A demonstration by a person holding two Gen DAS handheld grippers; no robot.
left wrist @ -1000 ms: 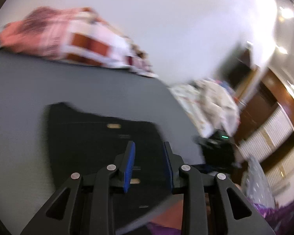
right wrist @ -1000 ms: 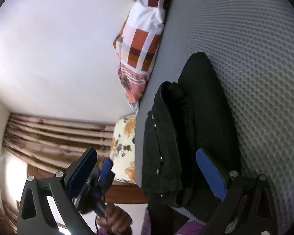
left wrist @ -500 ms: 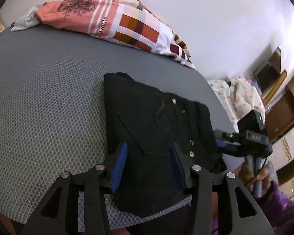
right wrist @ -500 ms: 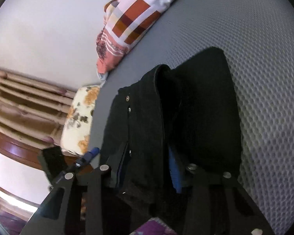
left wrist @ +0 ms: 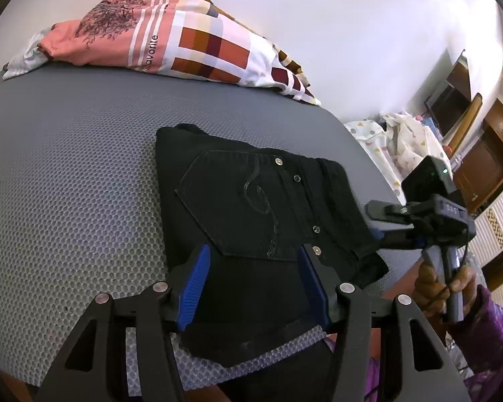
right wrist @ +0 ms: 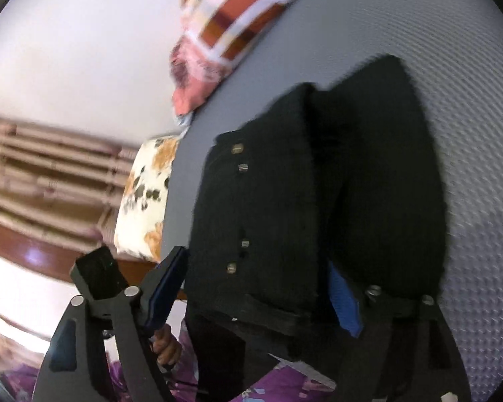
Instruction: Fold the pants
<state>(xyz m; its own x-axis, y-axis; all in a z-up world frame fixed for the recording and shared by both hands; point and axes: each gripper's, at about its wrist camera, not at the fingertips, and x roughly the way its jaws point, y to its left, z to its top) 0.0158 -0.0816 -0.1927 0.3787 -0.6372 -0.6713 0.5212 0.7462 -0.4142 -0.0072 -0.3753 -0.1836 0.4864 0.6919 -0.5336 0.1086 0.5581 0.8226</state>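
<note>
Black pants (left wrist: pixel 251 207) folded into a compact stack on grey honeycomb mat (left wrist: pixel 67 184), back pocket up, near the mat's front edge. L gripper (left wrist: pixel 255 268) low over the near edge of the stack, jaws spread, nothing pinched. R gripper (right wrist: pixel 258 288) at the stack's right side, jaws wide, straddling the riveted fold w/o clamping; patterned bedding (left wrist: pixel 191 50) well apart at far edge.

Black pants (left wrist: pixel 251 207) folded into a compact stack, lying flat on the grey honeycomb-textured mat (left wrist: pixel 67 184), back pocket with curled stitching facing up, small metal rivets along one side (four visible), near edge reaching the mat's front border
</note>
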